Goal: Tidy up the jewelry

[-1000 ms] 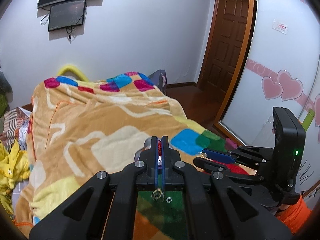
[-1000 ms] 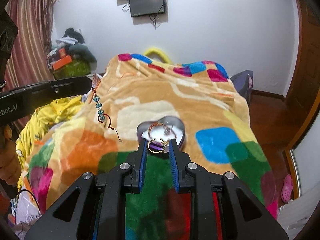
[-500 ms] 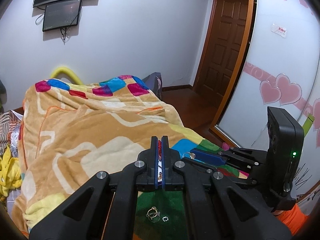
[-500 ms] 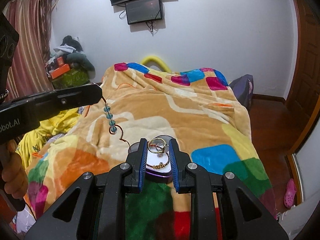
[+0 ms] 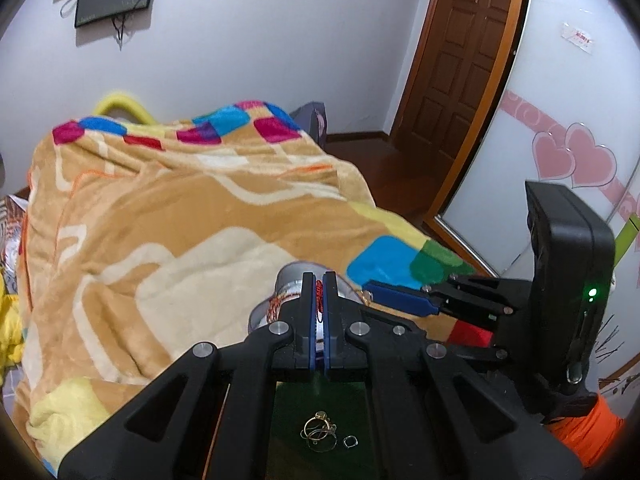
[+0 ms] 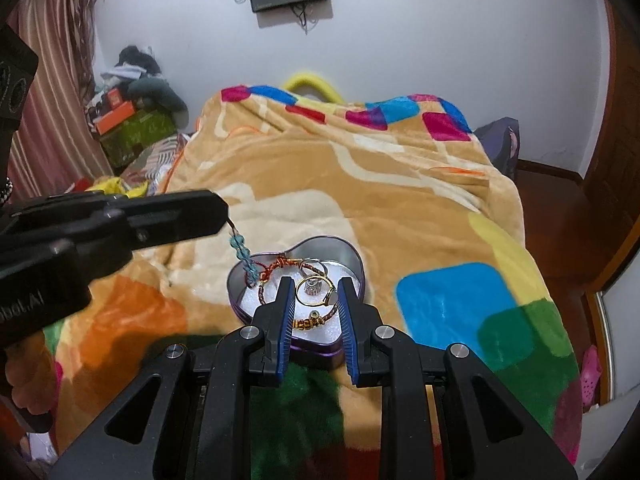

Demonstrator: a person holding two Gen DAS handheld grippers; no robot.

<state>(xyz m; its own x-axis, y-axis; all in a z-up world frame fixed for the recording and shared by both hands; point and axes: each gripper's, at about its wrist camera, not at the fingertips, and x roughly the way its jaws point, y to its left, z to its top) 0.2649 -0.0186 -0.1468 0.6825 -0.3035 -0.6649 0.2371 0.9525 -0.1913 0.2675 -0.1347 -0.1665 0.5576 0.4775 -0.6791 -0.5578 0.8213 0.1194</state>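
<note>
Bracelet (image 6: pixel 244 258): a thin red cord strung with blue beads, hanging from the tip of the left claw (image 6: pixel 222 216), which is clenched on the cord's end. Its lower end already dips into the heart tin (image 6: pixel 352 258) on the bed's blanket (image 6: pixel 400 184). It looks light and limp, so it should swing and coil rather than hold shape; the cord end is the sensible hold, since the beads would likely slip. The gold ring (image 6: pixel 316 290) sits between the fingers of the right claw (image 6: pixel 314 300), gripped across its band over the tin's near side. It is stiff, tiny and smooth, so it could pop out if squeezed off-centre. More rings (image 5: pixel 320 434) lie loose on the green patch under the left claw.

A second ago the bracelet dangled left of the tin, clear of it; now both claws are over the tin, which looks nearer.
</note>
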